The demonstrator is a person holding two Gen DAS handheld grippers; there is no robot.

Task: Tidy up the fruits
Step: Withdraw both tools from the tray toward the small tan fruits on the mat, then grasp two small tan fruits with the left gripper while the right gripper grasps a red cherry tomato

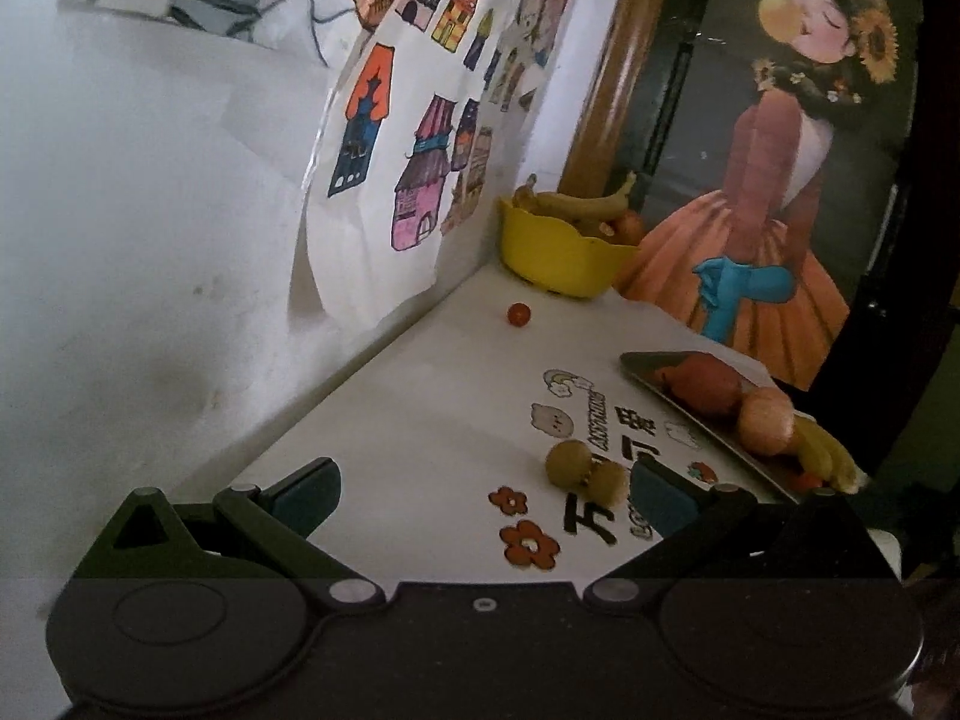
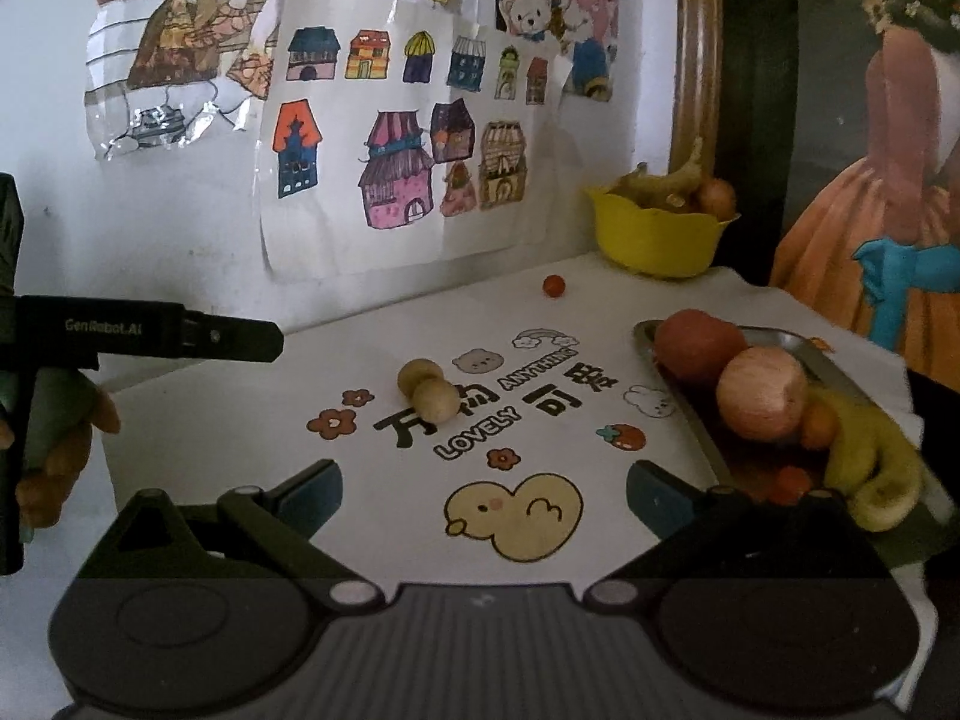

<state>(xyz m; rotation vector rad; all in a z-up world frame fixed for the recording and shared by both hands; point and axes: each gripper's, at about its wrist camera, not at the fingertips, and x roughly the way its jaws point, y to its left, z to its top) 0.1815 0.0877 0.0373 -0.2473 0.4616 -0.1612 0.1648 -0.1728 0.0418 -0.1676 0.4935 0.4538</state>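
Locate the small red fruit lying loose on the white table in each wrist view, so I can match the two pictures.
Left wrist view: the small red fruit lies centre frame on the table, just left of and nearer than the yellow bowl.
Right wrist view: the same fruit lies right of centre, upper half, again left of the bowl.
Shared landmark: the yellow bowl holding bananas in the far corner.

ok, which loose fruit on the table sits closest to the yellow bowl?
The small red fruit, alone on bare table just before the yellow bowl. The two brown fruits lie touching, much nearer the claws.
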